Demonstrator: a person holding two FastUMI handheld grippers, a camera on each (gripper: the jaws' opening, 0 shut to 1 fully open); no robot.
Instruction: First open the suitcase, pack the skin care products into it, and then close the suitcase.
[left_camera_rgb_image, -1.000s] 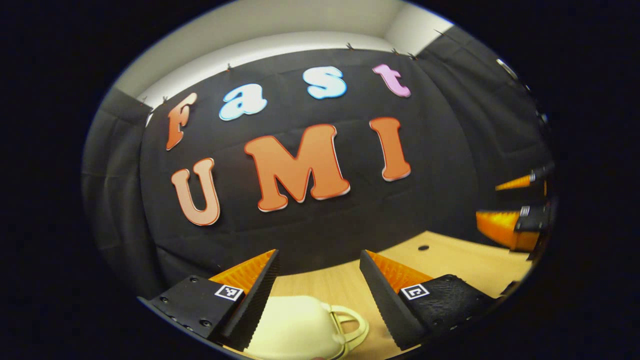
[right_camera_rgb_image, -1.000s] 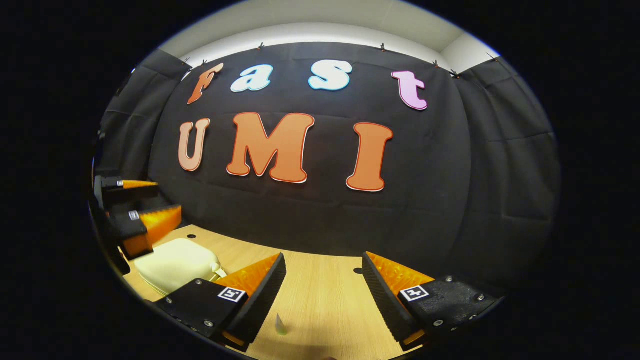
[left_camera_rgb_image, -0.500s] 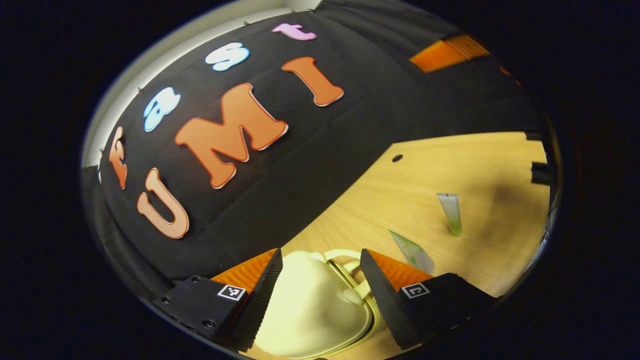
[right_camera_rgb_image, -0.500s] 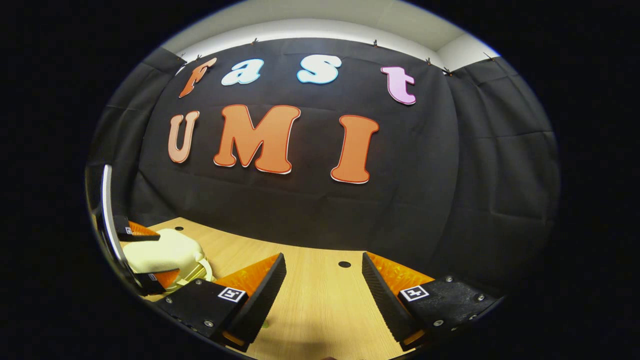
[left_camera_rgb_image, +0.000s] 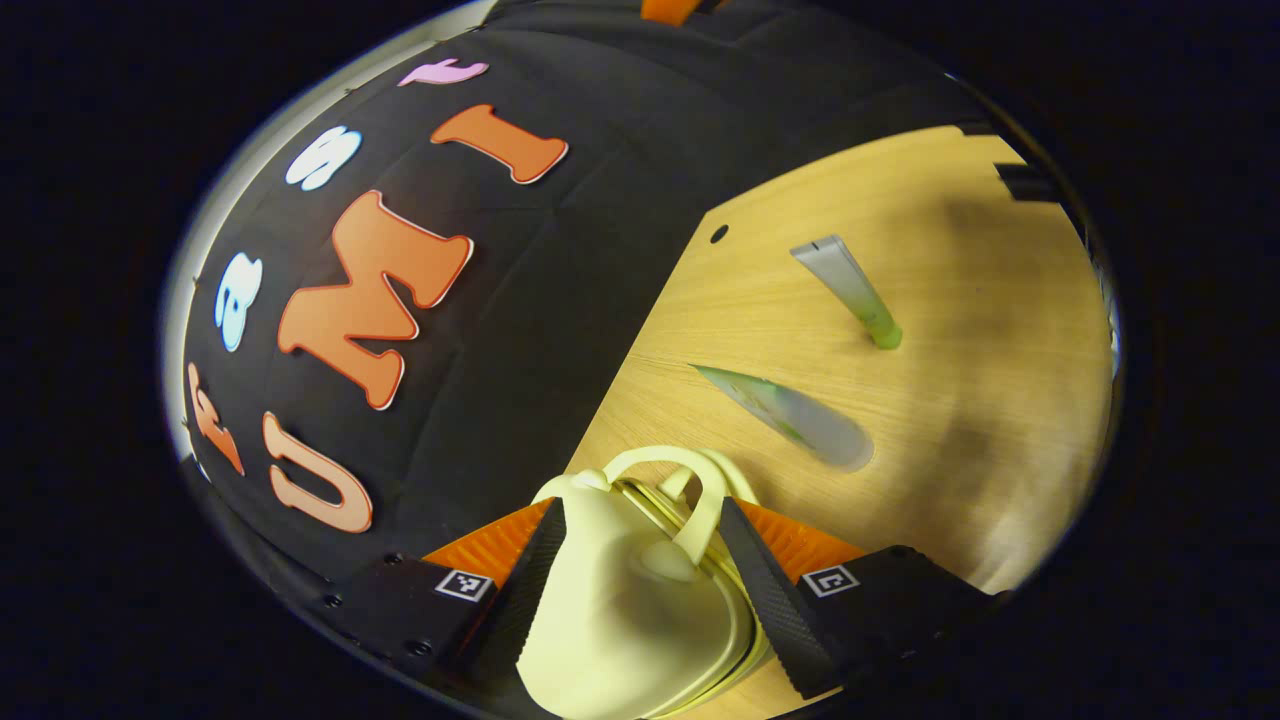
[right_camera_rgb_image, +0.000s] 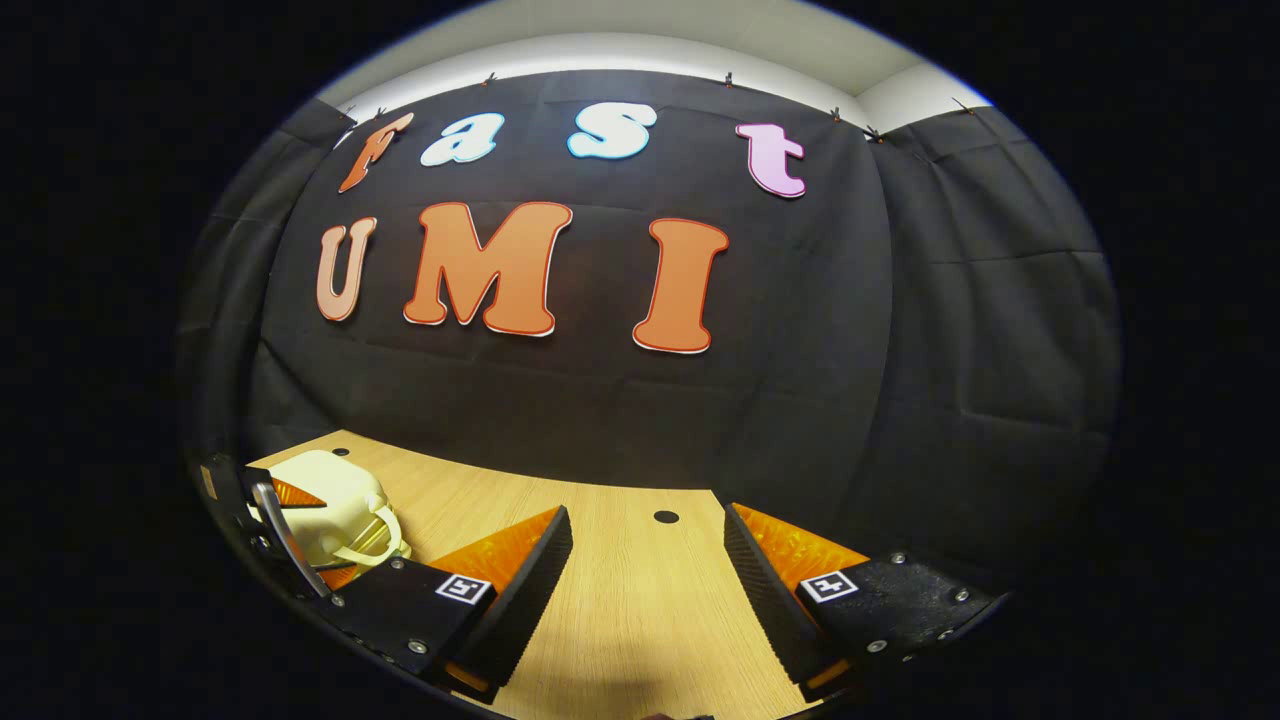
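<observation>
A small cream suitcase lies shut on the wooden table, its looped handle pointing away from me. My left gripper is open and rolled on its side, one finger on each side of the case. Two skin care tubes lie beyond it: a clear green-capped tube and a frosted tube. In the right gripper view, the right gripper hovers open over bare table with nothing between its fingers. At far left there, the suitcase sits with the left gripper around it.
The black cloth wall rises right behind the table's far edge. A small round hole marks the tabletop near that edge, and another hole lies close to the tubes. Bare wood stretches to the right of the tubes.
My left gripper has rolled further sideways and come down over the suitcase, which now sits deeper between its fingers. The right gripper has barely drifted and stays open.
</observation>
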